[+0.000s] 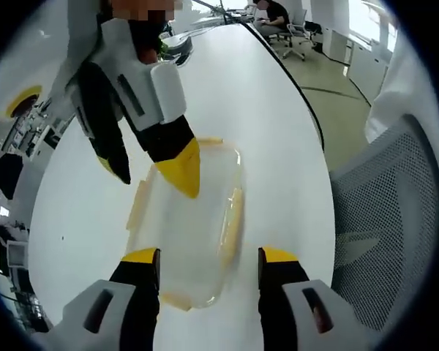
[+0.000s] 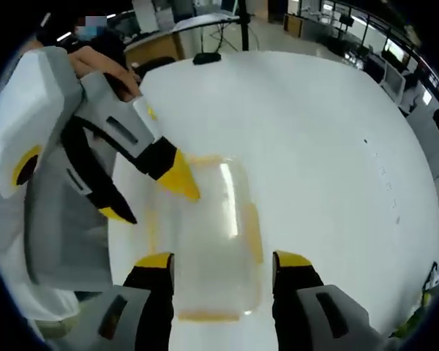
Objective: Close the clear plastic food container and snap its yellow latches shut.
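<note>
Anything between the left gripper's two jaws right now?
In the left gripper view, the near end of the clear container lies between the open left gripper jaws.

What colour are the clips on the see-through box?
Yellow latches, clearest in the left gripper view.

Bright, even overhead light floods both views. The white table [image 1: 271, 131] is nearly blown out, and shadows are faint. Glare streaks the clear container [image 2: 219, 234] lid. Fisheye bending curves the edges. The right gripper view is softly blurred.
</note>
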`<state>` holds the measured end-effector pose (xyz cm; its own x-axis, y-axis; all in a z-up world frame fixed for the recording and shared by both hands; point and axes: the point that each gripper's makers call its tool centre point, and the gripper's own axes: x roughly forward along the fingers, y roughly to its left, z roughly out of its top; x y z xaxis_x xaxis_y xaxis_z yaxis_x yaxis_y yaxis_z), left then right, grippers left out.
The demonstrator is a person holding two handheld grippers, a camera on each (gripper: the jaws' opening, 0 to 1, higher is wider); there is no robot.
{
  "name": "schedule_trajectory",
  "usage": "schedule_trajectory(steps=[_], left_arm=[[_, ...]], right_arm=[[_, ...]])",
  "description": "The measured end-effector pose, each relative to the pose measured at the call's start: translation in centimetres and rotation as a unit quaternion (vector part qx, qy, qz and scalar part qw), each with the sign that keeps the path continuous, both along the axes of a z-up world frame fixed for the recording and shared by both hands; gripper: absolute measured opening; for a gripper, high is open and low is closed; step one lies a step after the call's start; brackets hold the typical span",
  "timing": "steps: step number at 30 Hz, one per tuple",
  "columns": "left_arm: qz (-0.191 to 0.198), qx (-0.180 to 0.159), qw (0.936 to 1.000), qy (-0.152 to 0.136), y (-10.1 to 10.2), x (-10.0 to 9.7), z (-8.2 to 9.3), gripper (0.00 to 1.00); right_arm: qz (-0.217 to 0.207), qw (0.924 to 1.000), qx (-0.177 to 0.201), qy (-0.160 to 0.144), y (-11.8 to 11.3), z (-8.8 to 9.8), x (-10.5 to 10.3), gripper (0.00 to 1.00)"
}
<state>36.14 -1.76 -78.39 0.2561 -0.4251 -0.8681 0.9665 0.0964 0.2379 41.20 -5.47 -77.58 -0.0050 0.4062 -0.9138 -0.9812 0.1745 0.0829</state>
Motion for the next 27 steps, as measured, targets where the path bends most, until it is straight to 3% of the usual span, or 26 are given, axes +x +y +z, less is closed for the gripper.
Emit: schedule_trajectory(steps=[15, 27], left_arm=[[-0.018, 0.01, 0.9997, 0.01, 0.8, 0.3, -0.1, 0.69], [-0.021, 0.015, 0.9996, 0.014, 1.7, 1.7, -0.3, 0.76]], right_arm=[[-0.001, 1.0, 0.009, 0.0, -0.5, 0.5, -1.5, 0.58], [0.021, 0.9995, -0.013, -0.018, -1.4, 0.2, -2.3, 0.6]])
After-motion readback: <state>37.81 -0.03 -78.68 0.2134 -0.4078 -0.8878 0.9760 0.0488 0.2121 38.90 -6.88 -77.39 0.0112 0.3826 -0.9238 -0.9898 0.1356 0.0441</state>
